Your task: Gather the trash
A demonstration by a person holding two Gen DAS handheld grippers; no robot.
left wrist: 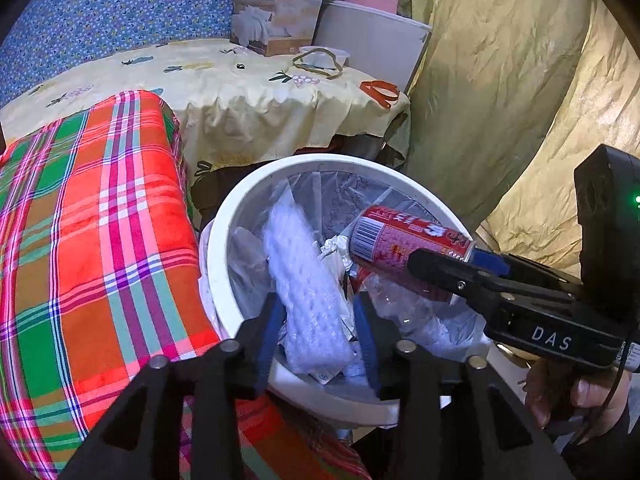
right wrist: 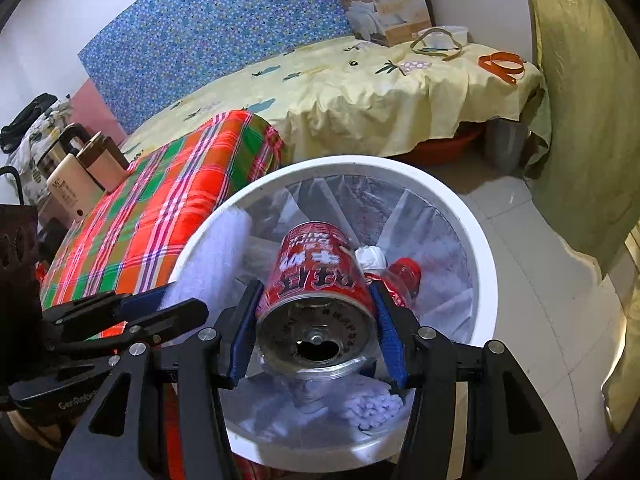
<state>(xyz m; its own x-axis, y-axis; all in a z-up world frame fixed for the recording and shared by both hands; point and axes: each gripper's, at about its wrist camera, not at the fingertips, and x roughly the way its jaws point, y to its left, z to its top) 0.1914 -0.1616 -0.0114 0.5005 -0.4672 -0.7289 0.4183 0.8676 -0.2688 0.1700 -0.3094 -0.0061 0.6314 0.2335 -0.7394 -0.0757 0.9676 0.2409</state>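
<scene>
Overhead, both grippers hung above the white bin [right wrist: 486,280] beside the plaid cushion [left wrist: 100,240]. The right gripper [right wrist: 316,320] had its fingers [right wrist: 386,332] clamped on a red can [right wrist: 316,276], tilted over the bin's mouth. The left gripper [left wrist: 320,340] stood with fingers [left wrist: 266,344] parted, a white bubble-wrap piece [left wrist: 308,280] between them, lying loose in the bin among crumpled plastic.

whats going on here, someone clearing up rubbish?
Yes. A person is working two handheld grippers over a white bin lined with a clear bag. The right gripper is clamped on a red drink can, tilted over the bin's mouth and not yet dropped. The left gripper is open above the bin, with a white bubble-wrap piece loose between its fingers, lying in the bin among other trash.
</scene>
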